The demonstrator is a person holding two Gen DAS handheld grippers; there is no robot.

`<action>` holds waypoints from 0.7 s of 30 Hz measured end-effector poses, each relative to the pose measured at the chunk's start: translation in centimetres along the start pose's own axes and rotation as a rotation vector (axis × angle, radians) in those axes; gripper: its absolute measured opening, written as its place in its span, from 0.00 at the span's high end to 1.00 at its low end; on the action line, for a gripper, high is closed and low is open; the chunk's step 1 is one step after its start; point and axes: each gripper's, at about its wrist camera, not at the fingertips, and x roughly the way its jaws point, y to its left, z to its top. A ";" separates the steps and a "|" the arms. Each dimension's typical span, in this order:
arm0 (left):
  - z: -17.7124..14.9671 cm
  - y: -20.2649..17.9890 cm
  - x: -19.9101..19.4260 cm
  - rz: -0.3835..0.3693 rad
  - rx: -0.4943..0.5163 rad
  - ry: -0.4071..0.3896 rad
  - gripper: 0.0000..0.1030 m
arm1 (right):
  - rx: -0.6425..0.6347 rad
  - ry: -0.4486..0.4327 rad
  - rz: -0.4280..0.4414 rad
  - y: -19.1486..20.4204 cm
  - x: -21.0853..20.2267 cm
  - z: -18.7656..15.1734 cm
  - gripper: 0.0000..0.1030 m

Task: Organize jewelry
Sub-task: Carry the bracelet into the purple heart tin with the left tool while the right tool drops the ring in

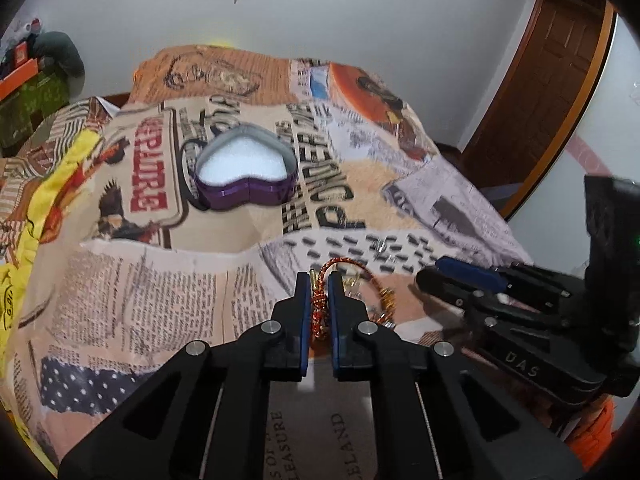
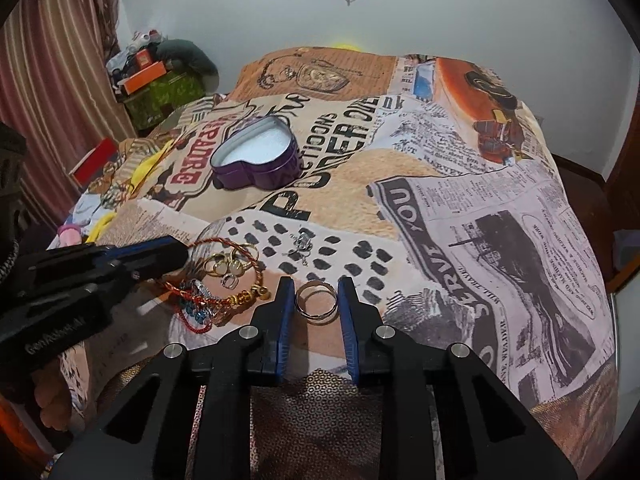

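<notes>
A purple heart-shaped tin (image 1: 246,171) with a white pad inside stands open on the patterned cloth; it also shows in the right wrist view (image 2: 258,157). My left gripper (image 1: 320,280) is shut on a red and gold braided bracelet (image 1: 318,312), which loops off to the right. In the right wrist view the left gripper (image 2: 176,254) reaches into a jewelry pile (image 2: 228,276) of rings and bracelets. My right gripper (image 2: 316,286) is open, its fingers either side of a silver bangle (image 2: 316,300) that lies on the cloth.
Small silver earrings (image 2: 302,246) lie beyond the pile. The cloth (image 2: 460,208) covers a raised surface that drops off at the right. Boxes and clutter (image 2: 156,76) stand at the far left by a curtain. A wooden door (image 1: 552,80) is at the right.
</notes>
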 end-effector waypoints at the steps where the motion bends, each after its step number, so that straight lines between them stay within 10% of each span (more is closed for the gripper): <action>1: 0.3 -0.1 -0.4 0.001 0.003 -0.013 0.93 | 0.004 -0.003 -0.001 0.0 -0.1 0.1 0.81; 21: 5.5 0.9 -5.9 0.045 0.025 -0.215 0.93 | 0.009 -0.158 -0.018 1.1 -4.3 4.3 0.81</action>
